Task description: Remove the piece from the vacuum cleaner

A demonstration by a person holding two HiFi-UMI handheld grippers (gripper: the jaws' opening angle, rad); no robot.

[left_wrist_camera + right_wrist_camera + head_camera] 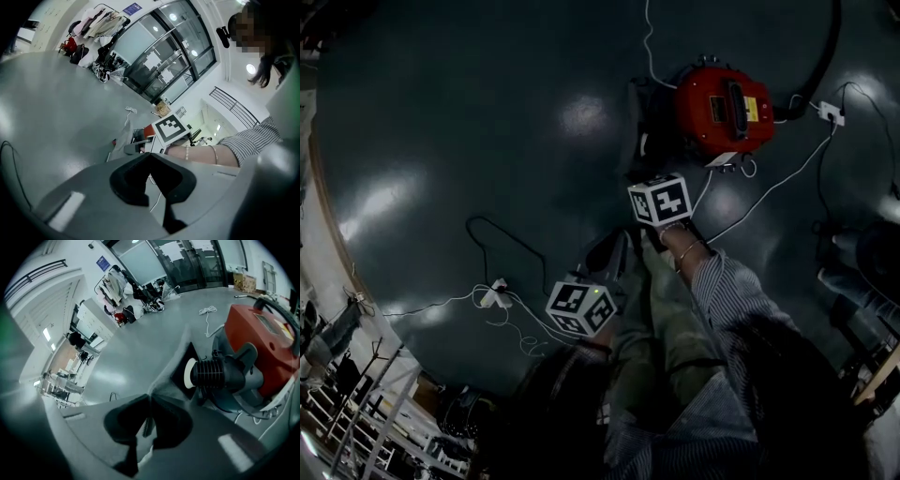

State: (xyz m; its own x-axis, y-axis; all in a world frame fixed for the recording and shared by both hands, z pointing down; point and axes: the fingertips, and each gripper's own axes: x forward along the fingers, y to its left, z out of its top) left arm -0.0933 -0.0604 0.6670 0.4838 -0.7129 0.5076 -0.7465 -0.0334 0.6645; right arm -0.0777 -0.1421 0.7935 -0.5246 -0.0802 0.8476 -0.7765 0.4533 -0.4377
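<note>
Striped sleeve [727,281] outstretched, right gripper [150,397] angled down (jaws pinching grey piece [165,373])

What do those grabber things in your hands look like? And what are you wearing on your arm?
The left gripper and right gripper are grey, with black padded jaws. Each carries a white cube with black square markings on its sides. The right arm wears a striped sleeve and bracelets at the wrist.
</note>
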